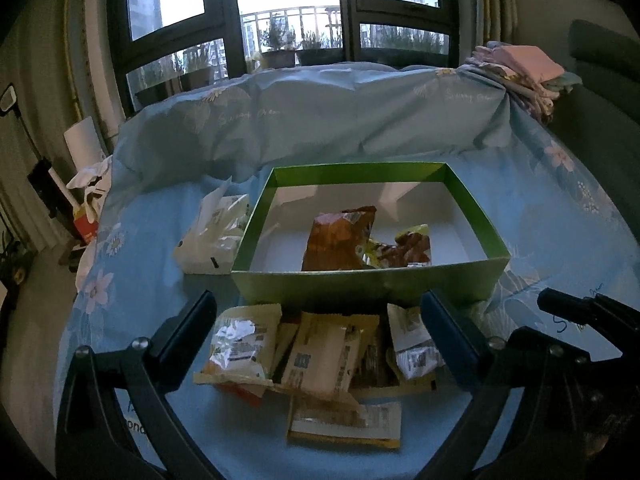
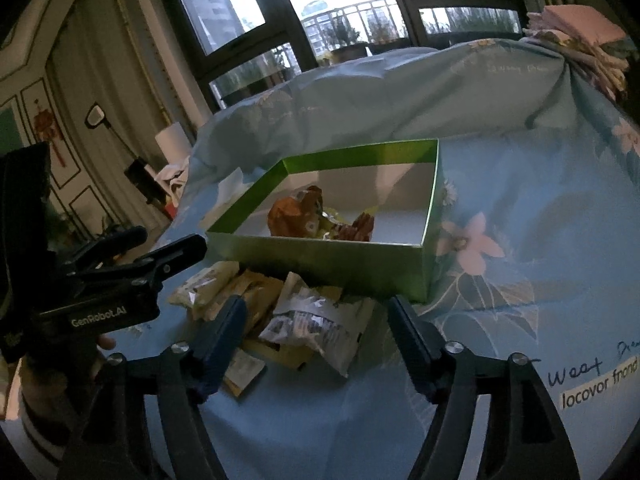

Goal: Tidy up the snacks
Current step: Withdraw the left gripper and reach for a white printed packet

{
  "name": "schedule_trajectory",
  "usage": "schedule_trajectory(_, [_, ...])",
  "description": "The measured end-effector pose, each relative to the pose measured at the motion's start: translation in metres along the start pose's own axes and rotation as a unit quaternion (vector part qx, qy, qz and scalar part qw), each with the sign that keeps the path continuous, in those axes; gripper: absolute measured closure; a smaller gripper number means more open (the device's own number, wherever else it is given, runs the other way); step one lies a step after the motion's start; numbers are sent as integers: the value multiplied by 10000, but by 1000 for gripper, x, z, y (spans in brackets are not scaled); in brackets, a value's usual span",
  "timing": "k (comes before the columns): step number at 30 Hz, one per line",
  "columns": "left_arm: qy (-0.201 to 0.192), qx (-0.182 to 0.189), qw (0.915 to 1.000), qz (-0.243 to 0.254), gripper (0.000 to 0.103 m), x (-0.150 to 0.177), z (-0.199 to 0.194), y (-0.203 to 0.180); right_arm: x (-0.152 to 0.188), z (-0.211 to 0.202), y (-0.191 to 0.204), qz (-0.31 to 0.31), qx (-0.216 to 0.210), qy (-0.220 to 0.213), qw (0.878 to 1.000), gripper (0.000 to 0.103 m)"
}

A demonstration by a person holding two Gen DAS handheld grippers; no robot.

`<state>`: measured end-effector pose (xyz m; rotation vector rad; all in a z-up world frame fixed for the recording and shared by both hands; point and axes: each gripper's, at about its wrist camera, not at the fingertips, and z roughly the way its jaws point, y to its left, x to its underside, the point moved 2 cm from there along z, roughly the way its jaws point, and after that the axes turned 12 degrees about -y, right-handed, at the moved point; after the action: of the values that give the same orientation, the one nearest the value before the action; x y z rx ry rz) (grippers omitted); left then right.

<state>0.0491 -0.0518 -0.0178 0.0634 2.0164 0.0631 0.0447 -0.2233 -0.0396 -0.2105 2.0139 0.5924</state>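
Note:
A green box (image 1: 368,282) (image 2: 320,264) with a white inside stands on the blue floral sheet. In it lie an orange-brown packet (image 1: 340,240) (image 2: 292,216) and a yellow-and-brown packet (image 1: 404,250) (image 2: 356,228). A heap of pale snack packets (image 1: 320,352) (image 2: 304,320) lies against the box's near wall. My left gripper (image 1: 316,306) (image 2: 168,240) hovers open over the heap, holding nothing. My right gripper (image 2: 316,308) is open too, over the heap's right side with a silver-and-white packet between the spread fingers, not gripped. Its tip (image 1: 560,304) shows in the left wrist view.
A clear plastic bag (image 1: 216,228) lies against the box's left wall. A rumpled blue quilt (image 1: 340,112) (image 2: 400,80) rises behind the box. Folded clothes (image 1: 524,72) (image 2: 580,36) are stacked at the back right. The bed's edge drops off at the left.

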Motion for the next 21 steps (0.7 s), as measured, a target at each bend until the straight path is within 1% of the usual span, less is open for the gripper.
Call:
schedule_trajectory(15, [234,10,9997,-93,0,14,-1,1,13,3,2,14,-82,219,9997,26])
schedule_trajectory(19, [320,64,9994,-149,0,18,0,2,15,4,2,3,-103,259,9996,26])
schedule_trajectory(21, [374,162,9990,-208,0,20,1,2,17,5,2,2,-113,295,9995,26])
